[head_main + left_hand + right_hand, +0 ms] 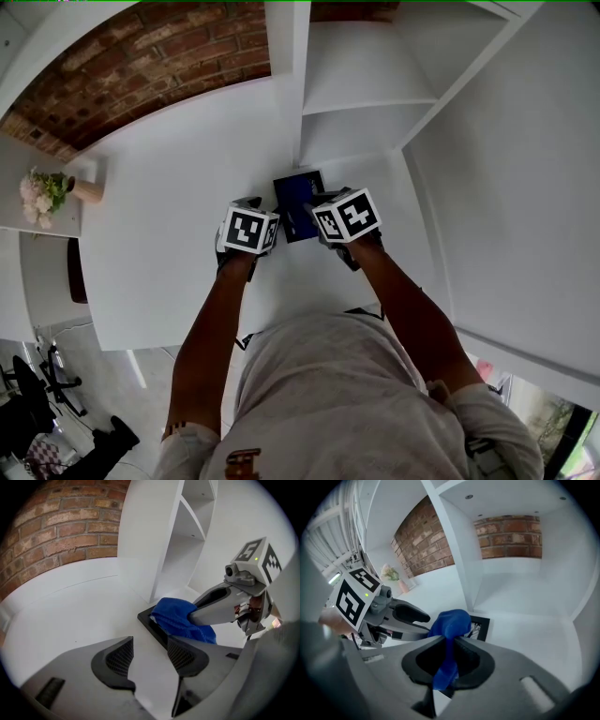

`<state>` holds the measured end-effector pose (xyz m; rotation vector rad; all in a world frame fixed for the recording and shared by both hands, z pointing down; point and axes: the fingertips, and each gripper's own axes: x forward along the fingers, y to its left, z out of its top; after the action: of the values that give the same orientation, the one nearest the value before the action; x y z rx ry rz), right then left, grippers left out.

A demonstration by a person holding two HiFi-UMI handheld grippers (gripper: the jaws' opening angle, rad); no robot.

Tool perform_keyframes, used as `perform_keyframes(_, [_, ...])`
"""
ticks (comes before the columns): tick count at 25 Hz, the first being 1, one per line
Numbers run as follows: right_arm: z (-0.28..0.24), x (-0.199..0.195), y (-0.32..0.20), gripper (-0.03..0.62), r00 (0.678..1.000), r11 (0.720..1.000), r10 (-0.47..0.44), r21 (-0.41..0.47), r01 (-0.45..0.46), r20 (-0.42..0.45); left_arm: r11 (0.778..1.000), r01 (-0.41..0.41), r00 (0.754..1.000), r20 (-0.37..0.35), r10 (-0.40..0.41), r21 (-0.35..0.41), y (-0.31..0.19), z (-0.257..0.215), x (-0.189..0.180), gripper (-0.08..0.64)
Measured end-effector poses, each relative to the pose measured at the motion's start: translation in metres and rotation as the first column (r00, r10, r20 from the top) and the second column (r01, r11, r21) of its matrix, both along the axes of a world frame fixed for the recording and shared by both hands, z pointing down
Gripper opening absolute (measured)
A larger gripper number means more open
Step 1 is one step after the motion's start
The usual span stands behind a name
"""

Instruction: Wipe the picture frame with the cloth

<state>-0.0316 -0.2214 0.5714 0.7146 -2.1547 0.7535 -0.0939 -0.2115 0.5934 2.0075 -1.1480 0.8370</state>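
Note:
A black picture frame (292, 183) lies flat on the white table (159, 244), at the foot of a shelf divider. A blue cloth (178, 618) is bunched on top of it and covers most of its glass. My right gripper (450, 641) is shut on that cloth (451, 623) and presses it onto the frame (482, 626). My left gripper (150, 648) stands open just in front of the frame's near edge (149, 620); only bare table shows between its pads. In the head view both grippers (251, 208) (317, 201) flank the frame.
The white shelving unit's upright divider (291, 84) rises right behind the frame, with a brick wall (141, 66) beyond. A small vase of flowers (47, 192) stands on a ledge far left. An office chair (28, 394) sits on the floor below.

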Motion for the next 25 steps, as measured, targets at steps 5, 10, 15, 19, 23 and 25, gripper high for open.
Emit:
perform_keyframes(5, [-0.002, 0.023, -0.007, 0.048, 0.999, 0.999, 0.004, 0.037, -0.002, -0.051, 1.0, 0.004, 1.0, 0.001, -0.004, 0.002, 0.0, 0.0, 0.0, 0.221])
perform_keyframes(10, [-0.003, 0.05, -0.012, 0.048, 0.997, 0.998, 0.042, 0.052, -0.038, -0.068, 1.0, 0.0, 1.0, 0.011, 0.0, 0.004, -0.001, 0.001, -0.001, 0.221])
perform_keyframes(15, [-0.008, 0.073, -0.014, 0.048, 0.994, 0.995, 0.077, 0.068, -0.072, -0.078, 1.0, 0.0, 1.0, 0.017, 0.0, 0.003, -0.001, 0.0, 0.0, 0.221])
perform_keyframes(19, [-0.023, 0.078, -0.008, 0.048, 0.995, 0.993, 0.085, 0.091, -0.079, -0.057, 1.0, 0.001, 1.0, 0.021, -0.001, 0.006, 0.0, -0.001, 0.0, 0.221])
perform_keyframes(23, [-0.041, 0.07, 0.002, 0.048, 0.998, 0.992, 0.069, 0.111, -0.068, -0.001, 1.0, 0.001, 1.0, 0.023, -0.001, 0.005, 0.0, -0.001, 0.0, 0.221])
perform_keyframes(25, [-0.051, 0.062, 0.01, 0.048, 0.998, 0.992, 0.05, 0.116, -0.054, 0.037, 1.0, -0.001, 1.0, 0.024, 0.001, 0.005, 0.0, -0.001, 0.0, 0.221])
